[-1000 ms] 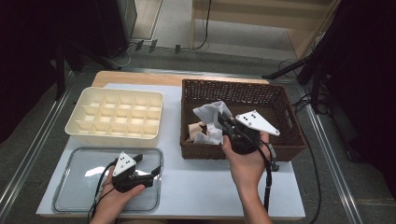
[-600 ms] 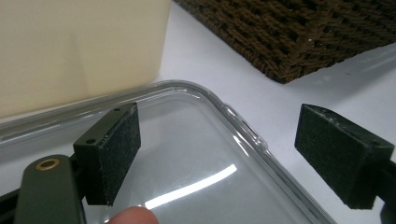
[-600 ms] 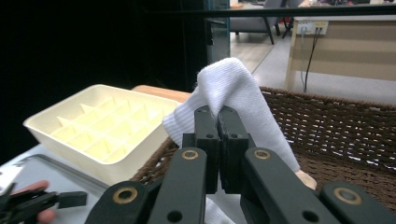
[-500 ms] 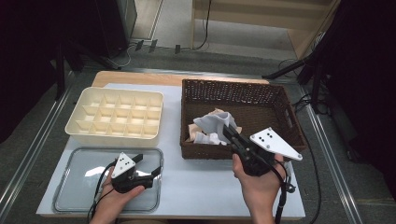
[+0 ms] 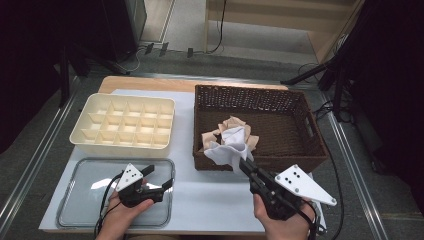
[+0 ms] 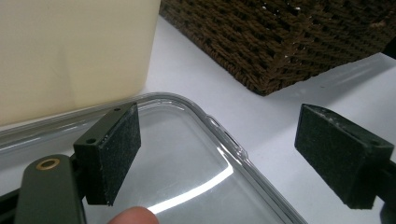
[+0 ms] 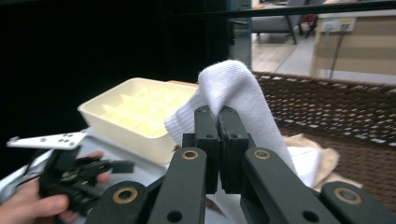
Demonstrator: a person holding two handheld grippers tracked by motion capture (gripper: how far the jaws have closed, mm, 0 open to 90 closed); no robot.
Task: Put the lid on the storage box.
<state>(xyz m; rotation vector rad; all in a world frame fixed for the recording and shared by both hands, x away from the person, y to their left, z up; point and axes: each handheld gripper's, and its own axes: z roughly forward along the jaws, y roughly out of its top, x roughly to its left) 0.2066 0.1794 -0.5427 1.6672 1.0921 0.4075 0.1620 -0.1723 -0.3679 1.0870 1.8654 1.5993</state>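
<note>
My right gripper point(image 5: 243, 164) is shut on a white cloth point(image 5: 227, 150) and holds it up at the front wall of the brown wicker basket point(image 5: 260, 92). In the right gripper view the jaws point(image 7: 218, 114) pinch a fold of the white cloth point(image 7: 233, 84), which drapes over their tips. A beige cloth point(image 5: 235, 122) lies in the basket behind it. My left gripper point(image 5: 159, 176) rests open over the right end of a clear plastic tray point(image 5: 80, 200). In the left gripper view nothing is between the pads point(image 6: 112, 154), which hang over the tray point(image 6: 187, 154).
A cream tray point(image 5: 125, 125) with several small compartments stands behind the clear tray, left of the basket. White table surface point(image 5: 210, 195) lies between the two grippers. The table's metal rails run along both sides.
My right gripper has drawn back toward the front of the table, lifting the white cloth from the basket's middle to its front wall. The left gripper has stayed where it was.
</note>
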